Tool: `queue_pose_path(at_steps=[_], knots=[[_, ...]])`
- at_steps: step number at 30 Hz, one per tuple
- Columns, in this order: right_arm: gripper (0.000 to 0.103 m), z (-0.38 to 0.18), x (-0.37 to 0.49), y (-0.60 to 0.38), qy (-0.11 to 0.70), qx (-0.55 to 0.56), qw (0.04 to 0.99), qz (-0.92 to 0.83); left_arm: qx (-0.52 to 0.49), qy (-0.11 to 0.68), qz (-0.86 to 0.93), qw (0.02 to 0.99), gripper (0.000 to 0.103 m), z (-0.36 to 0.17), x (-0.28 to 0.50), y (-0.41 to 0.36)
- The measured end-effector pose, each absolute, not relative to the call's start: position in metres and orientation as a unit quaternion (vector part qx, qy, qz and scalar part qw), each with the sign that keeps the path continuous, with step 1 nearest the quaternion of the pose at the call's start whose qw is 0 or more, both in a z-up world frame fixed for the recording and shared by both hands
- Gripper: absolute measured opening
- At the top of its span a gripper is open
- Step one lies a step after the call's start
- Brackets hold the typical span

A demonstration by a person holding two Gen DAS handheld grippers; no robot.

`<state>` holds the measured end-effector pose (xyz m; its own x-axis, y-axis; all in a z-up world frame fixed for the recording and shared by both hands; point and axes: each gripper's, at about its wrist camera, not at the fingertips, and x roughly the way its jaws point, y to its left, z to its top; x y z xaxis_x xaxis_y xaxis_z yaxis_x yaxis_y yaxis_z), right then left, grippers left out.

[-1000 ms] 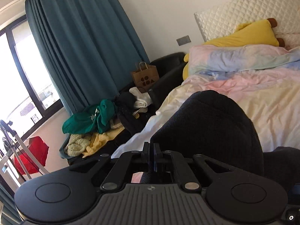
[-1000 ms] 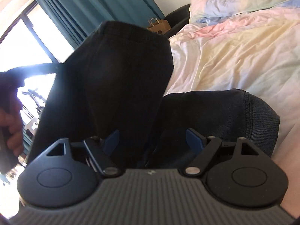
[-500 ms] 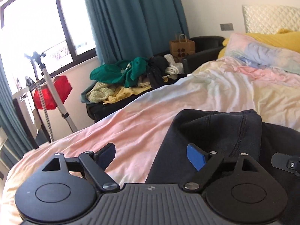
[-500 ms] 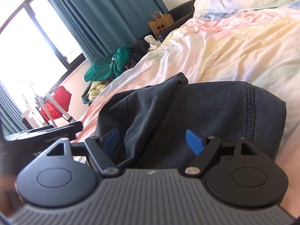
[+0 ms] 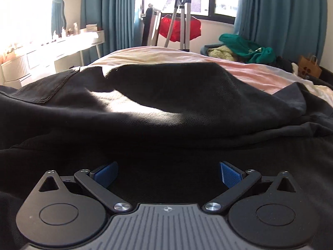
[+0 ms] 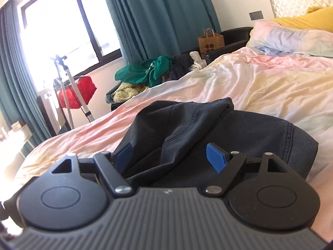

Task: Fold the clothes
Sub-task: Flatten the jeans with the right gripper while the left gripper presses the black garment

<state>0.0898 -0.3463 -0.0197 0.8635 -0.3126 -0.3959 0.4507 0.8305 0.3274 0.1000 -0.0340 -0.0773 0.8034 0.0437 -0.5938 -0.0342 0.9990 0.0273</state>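
A black denim garment (image 5: 166,108) lies bunched on the pastel bedspread (image 5: 260,73). In the left wrist view it fills the foreground, with a stitched seam at the left. My left gripper (image 5: 168,174) is open, low over the garment, with dark cloth between and under the blue pads. In the right wrist view the same garment (image 6: 239,129) lies partly folded with a raised ridge in the middle. My right gripper (image 6: 169,156) is open over its near edge, holding nothing.
A heap of clothes (image 6: 145,73) with a green top lies on a dark chair beside the bed. A paper bag (image 6: 210,40) stands behind it. A stand with a red item (image 5: 180,28) is by the window. A white desk (image 5: 52,50) is left. Pillows (image 6: 291,35) lie at the headboard.
My left gripper opened and let go of the black garment, which dropped onto the bed. It then swung left toward the window and lowered over the cloth. My right gripper stayed open.
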Motion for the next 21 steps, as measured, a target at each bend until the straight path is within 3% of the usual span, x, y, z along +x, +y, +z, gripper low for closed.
queue_pose_path(at_steps=[6, 21], knots=[[0.080, -0.013, 0.089, -0.314, 0.182, 0.161, 0.957, -0.162, 0.026, 0.274, 0.069, 0.959, 0.103, -0.089, 0.101, -0.019], [0.080, -0.027, 0.100, -0.302, 0.216, 0.145, 0.954, -0.147, 0.041, 0.268, 0.066, 0.960, 0.103, -0.091, 0.089, -0.019]])
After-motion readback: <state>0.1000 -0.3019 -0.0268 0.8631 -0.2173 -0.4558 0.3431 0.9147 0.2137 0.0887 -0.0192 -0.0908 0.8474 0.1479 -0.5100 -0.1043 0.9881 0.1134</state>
